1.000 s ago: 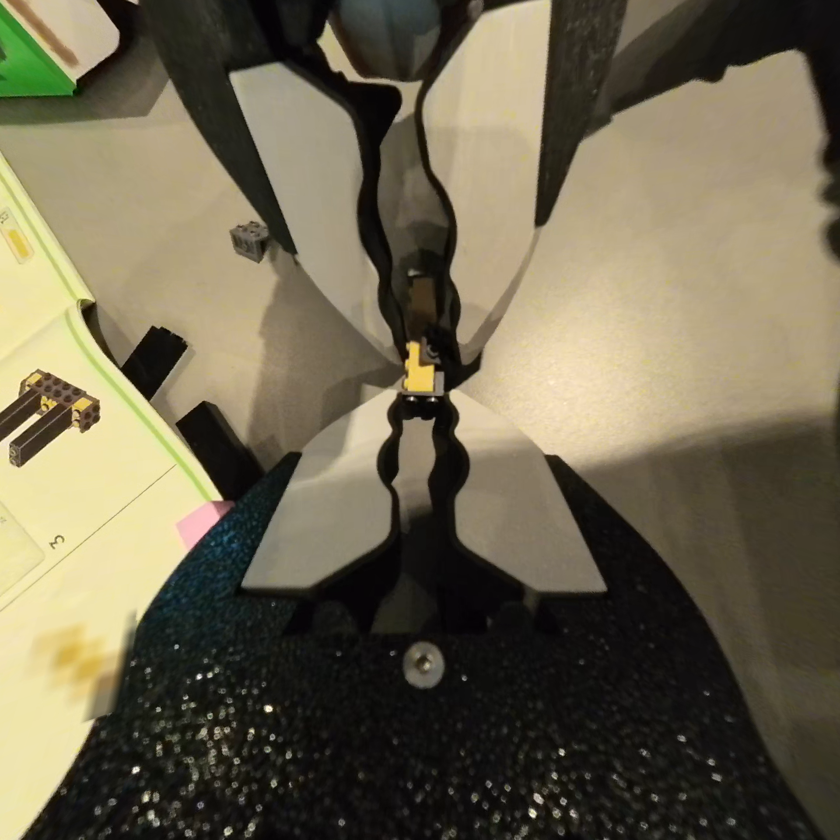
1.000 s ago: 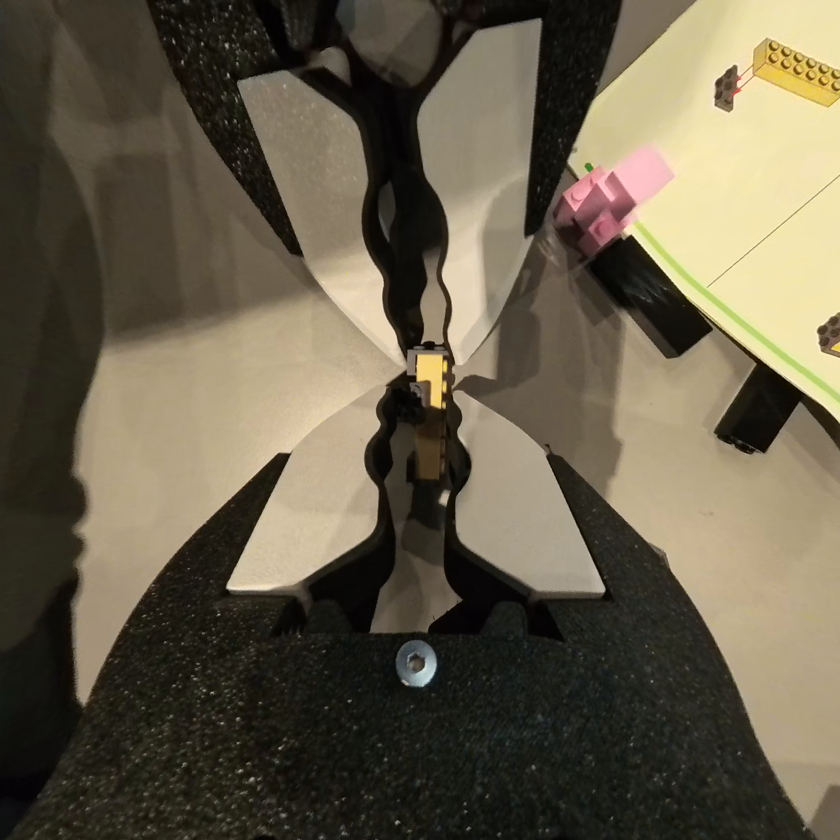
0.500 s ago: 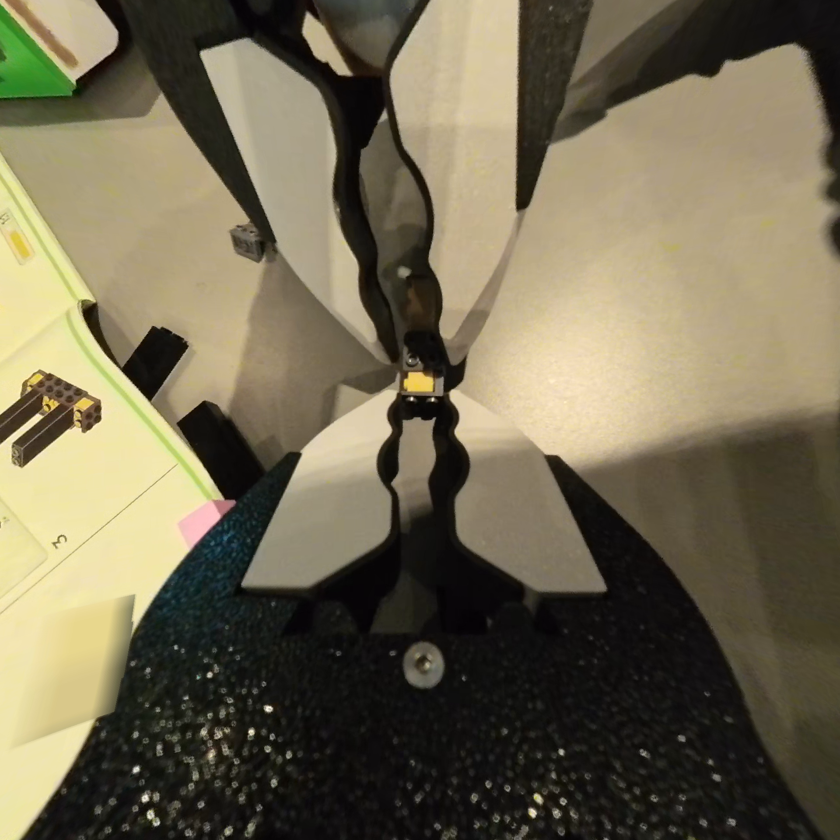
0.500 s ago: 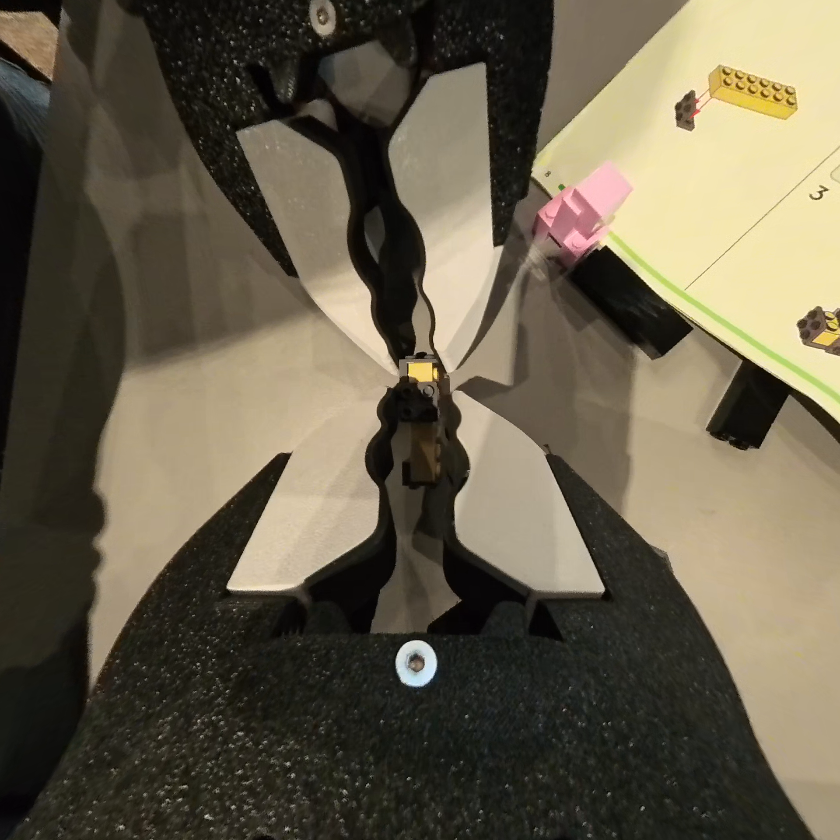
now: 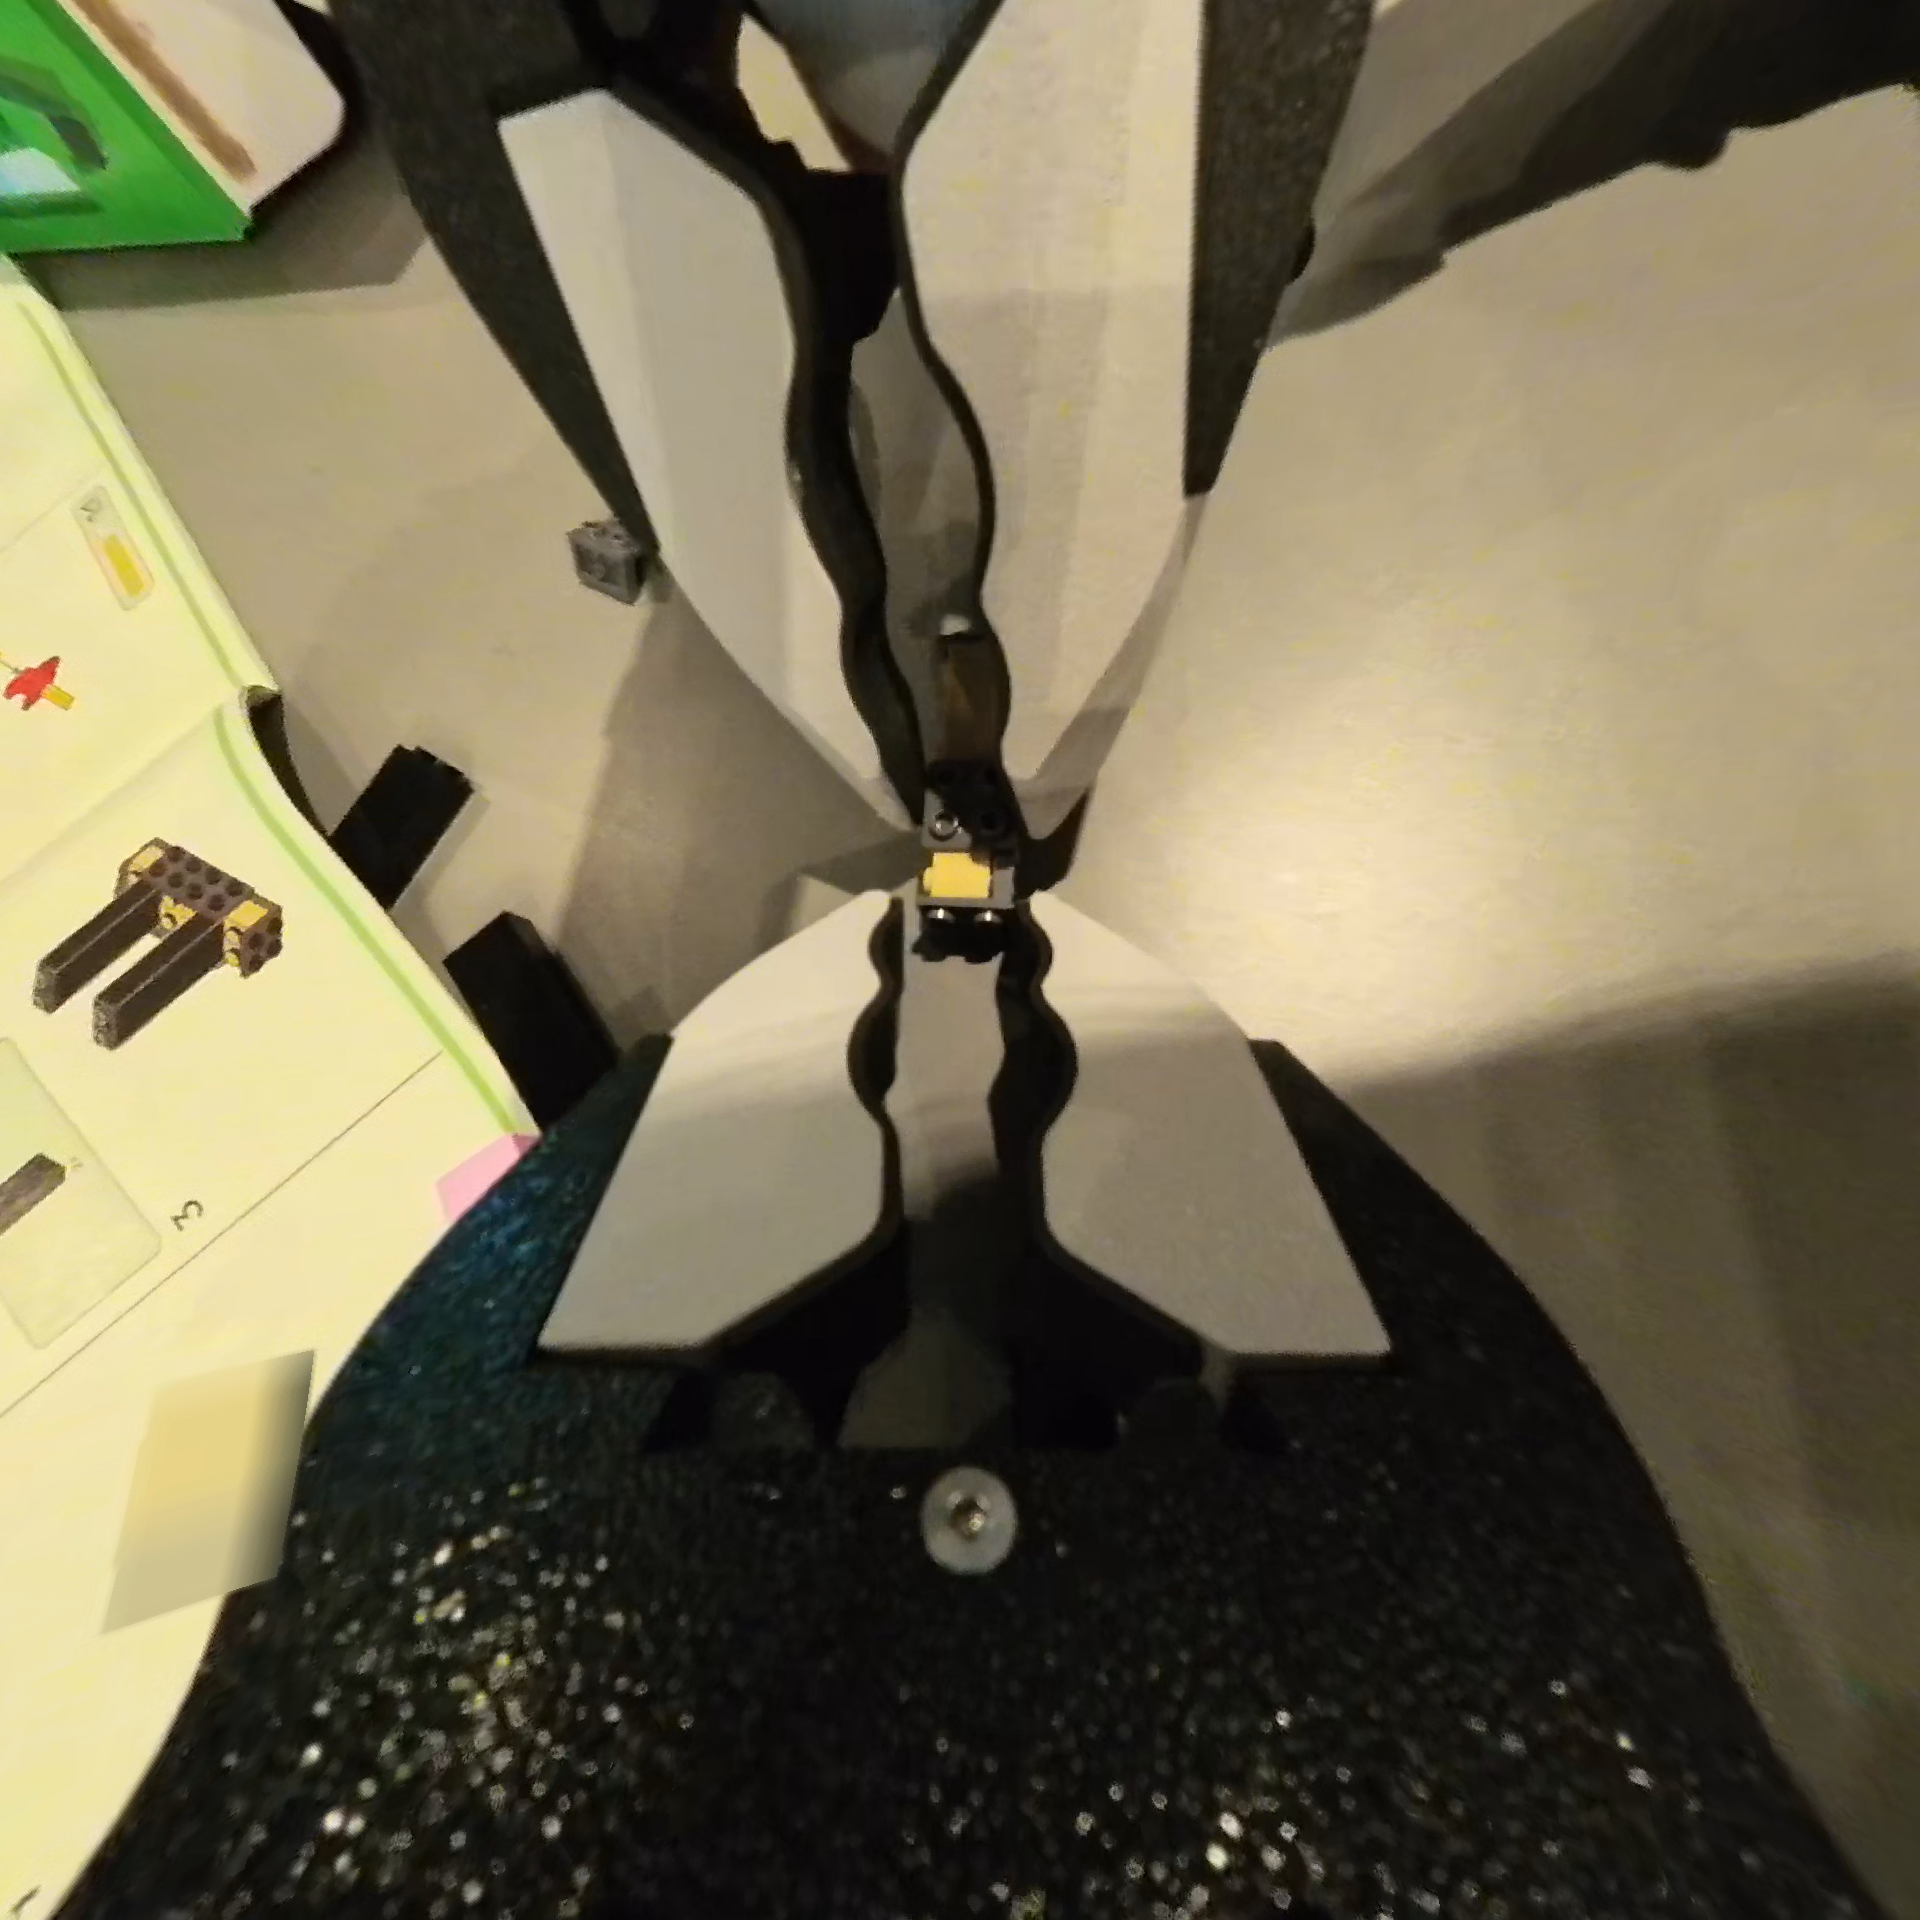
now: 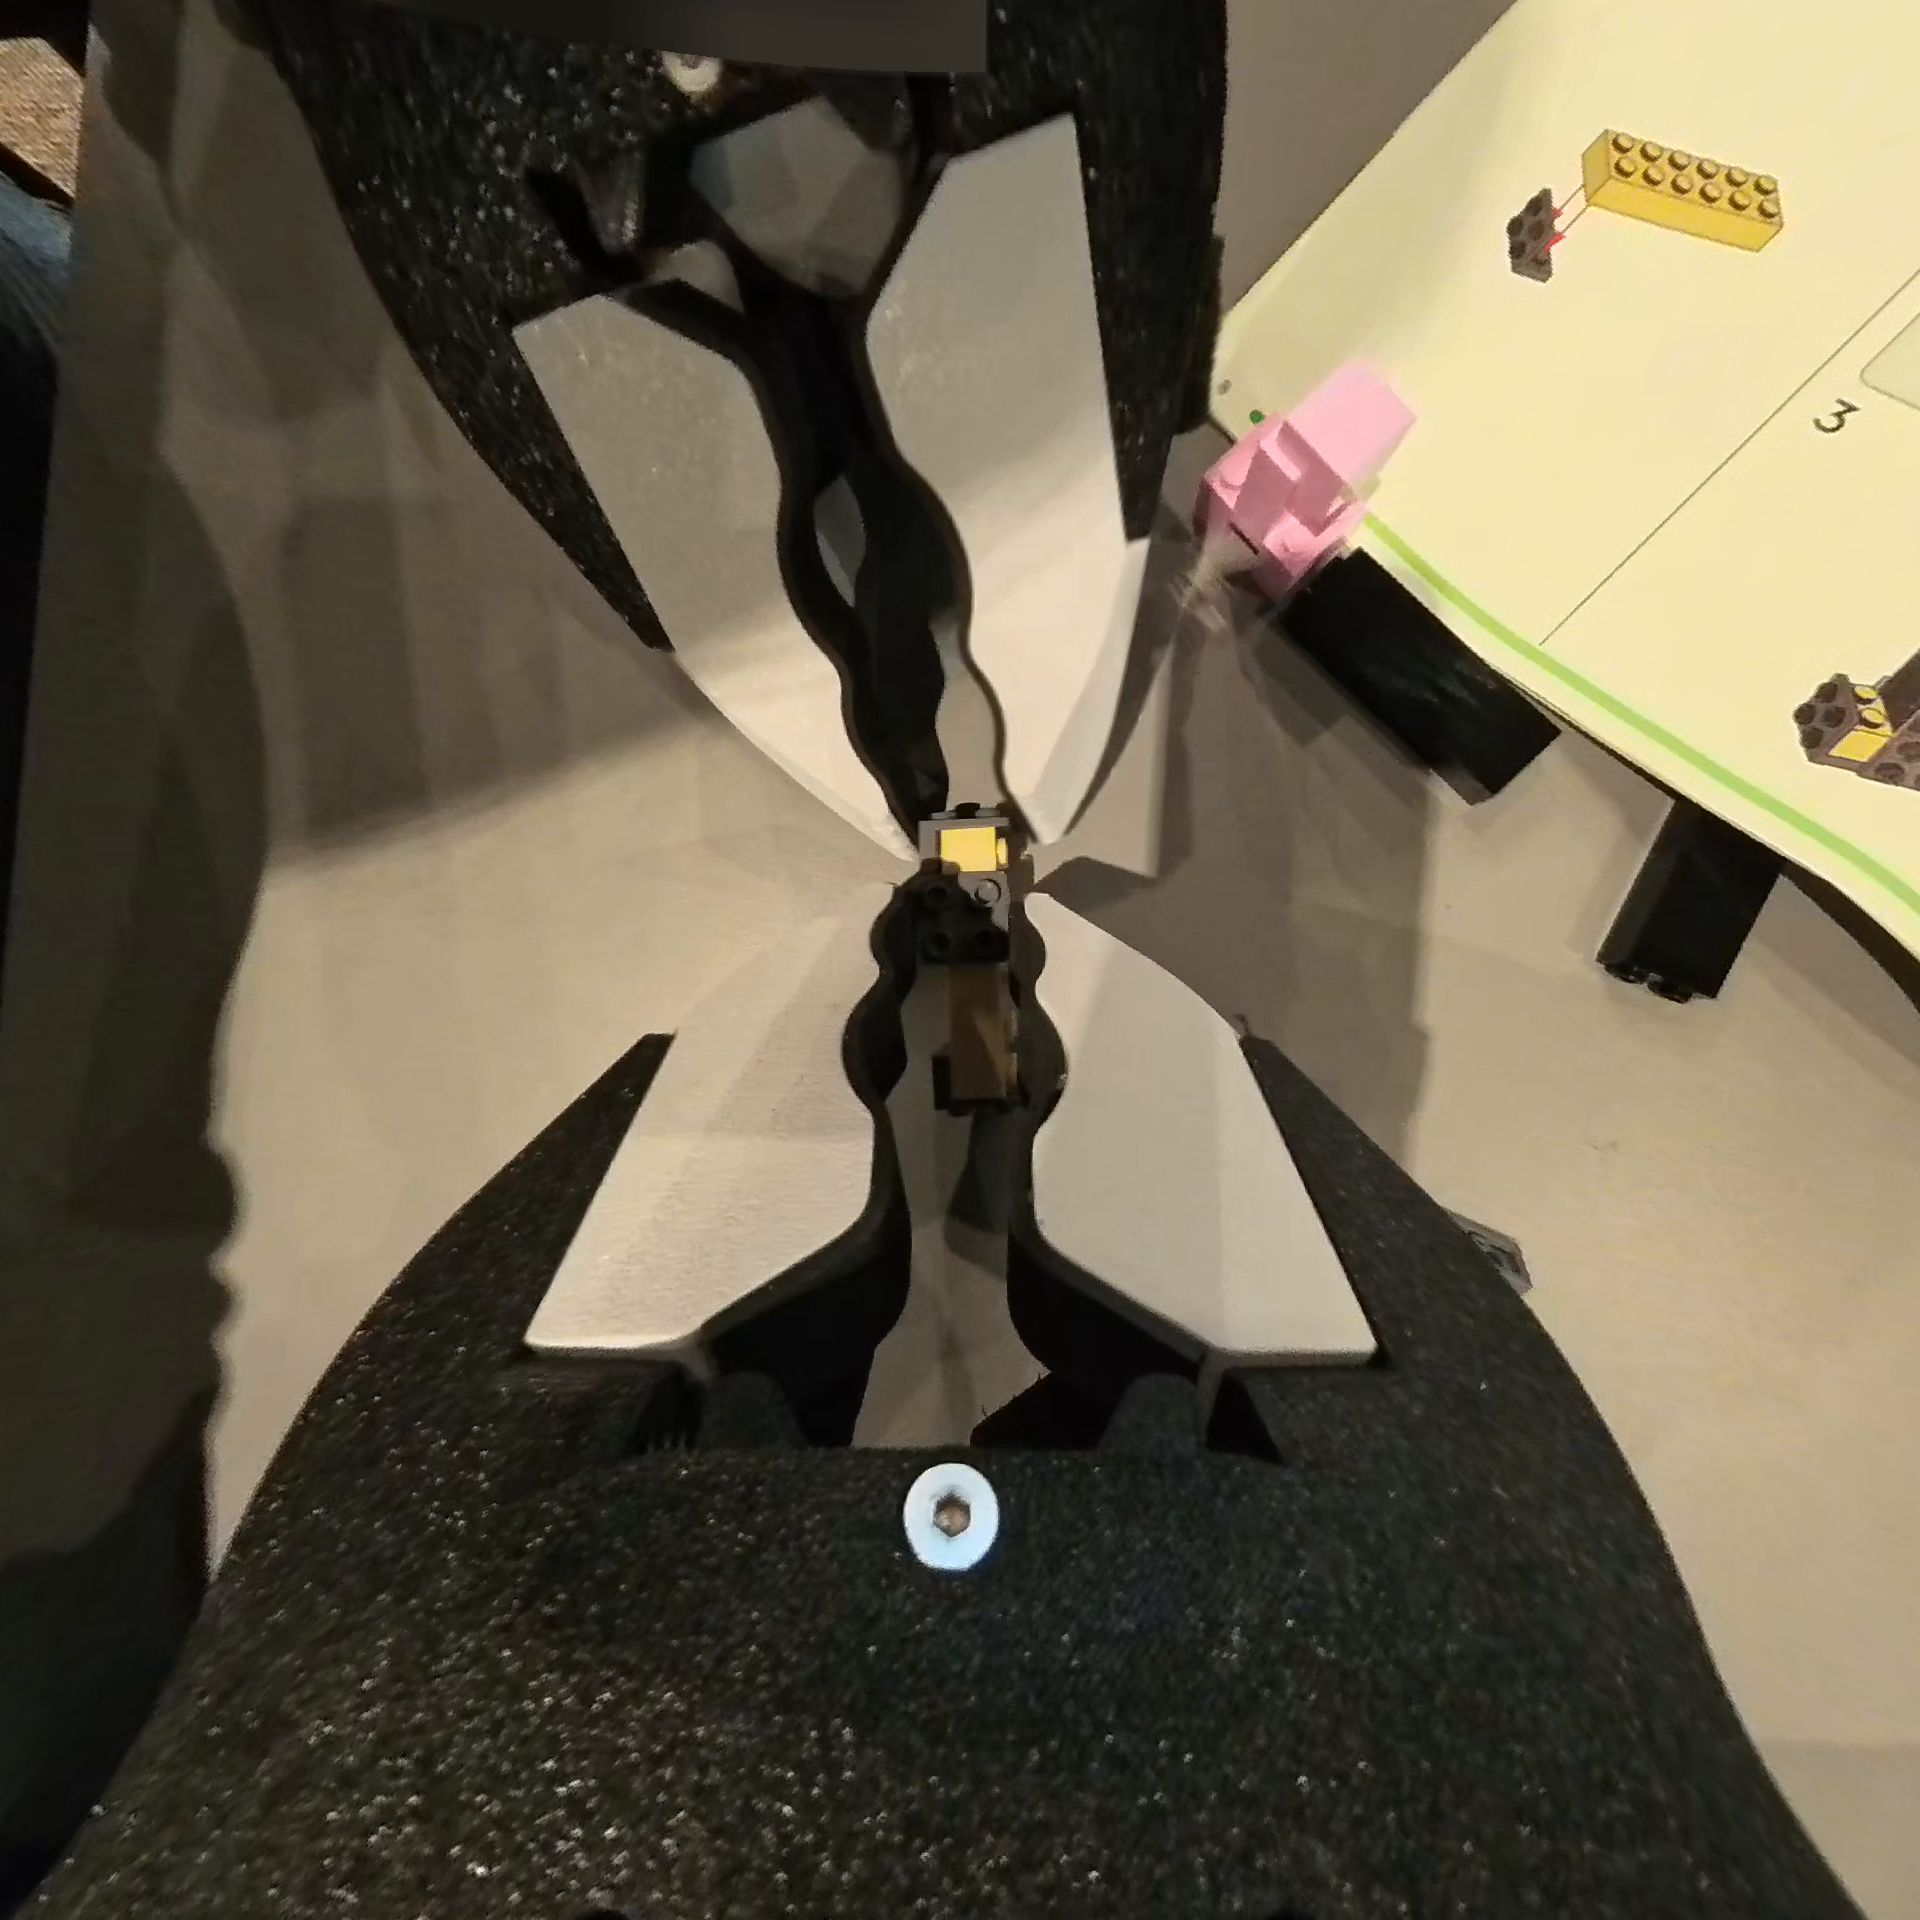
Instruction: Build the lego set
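Two claws tip to tip (closed) — left claw (image 5: 961, 925), right claw (image 6: 966, 914), both gripping lego piece (image 6: 964, 883).

A green box (image 5: 94, 135) lies on the pale grey table (image 5: 1507, 675), far up-left of the left claw (image 5: 961, 920).

Left gripper (image 5: 961, 930) closed on a small dark grey and yellow brick piece (image 5: 961, 878), held tip to tip with the right gripper (image 5: 961, 790) coming from the top. Right gripper also pinched on a dark studded brick (image 5: 971, 810) touching that piece. Grey table (image 5: 1507, 727) below. Instruction booklet (image 5: 156, 935) at left edge, two black bars (image 5: 400, 821) beside it, small grey brick (image 5: 603, 556) farther up, pink piece (image 5: 478, 1184) near the booklet, green box (image 5: 94, 135) in the top-left corner.
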`<state>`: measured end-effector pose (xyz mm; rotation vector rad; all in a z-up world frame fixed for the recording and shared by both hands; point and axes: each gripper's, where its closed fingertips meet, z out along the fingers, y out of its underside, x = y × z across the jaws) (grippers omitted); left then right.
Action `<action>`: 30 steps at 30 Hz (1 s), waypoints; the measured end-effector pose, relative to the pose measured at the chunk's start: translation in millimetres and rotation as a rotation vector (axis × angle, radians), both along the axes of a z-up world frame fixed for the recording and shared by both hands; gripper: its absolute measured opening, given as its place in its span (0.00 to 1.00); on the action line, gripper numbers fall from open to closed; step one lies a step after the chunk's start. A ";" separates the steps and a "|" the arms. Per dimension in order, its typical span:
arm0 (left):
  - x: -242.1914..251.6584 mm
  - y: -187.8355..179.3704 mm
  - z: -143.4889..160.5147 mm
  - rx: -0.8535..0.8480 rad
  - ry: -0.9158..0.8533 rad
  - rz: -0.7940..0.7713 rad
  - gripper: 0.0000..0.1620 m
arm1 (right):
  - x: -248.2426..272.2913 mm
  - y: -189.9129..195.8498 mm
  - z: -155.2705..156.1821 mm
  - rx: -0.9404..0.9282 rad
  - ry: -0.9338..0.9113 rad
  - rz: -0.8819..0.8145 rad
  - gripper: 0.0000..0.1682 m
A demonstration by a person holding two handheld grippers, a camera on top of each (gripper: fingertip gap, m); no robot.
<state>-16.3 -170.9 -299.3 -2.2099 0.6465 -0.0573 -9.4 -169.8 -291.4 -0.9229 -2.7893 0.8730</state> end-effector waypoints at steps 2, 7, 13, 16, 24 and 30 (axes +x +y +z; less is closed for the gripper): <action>-0.5 1.6 0.4 0.008 0.012 0.002 0.14 | 0.0 0.3 -0.1 -0.007 -0.004 -0.002 0.10; 0.9 3.3 0.7 0.026 0.017 -0.019 0.14 | 0.5 -0.2 -0.2 -0.016 -0.006 0.006 0.10; 5.9 3.9 0.0 0.028 -0.013 -0.046 0.10 | 2.2 -1.2 -0.3 -0.026 -0.014 0.017 0.10; 6.0 3.8 -0.3 0.021 -0.047 -0.044 0.10 | 2.2 -1.1 -0.4 -0.023 -0.014 0.017 0.10; 7.0 4.9 -0.2 0.024 -0.014 -0.061 0.10 | 2.9 0.0 -0.5 -0.037 -0.036 0.009 0.10; -4.2 9.5 4.4 0.073 0.056 -0.026 0.30 | 1.6 2.5 -0.7 -0.024 -0.024 0.004 0.10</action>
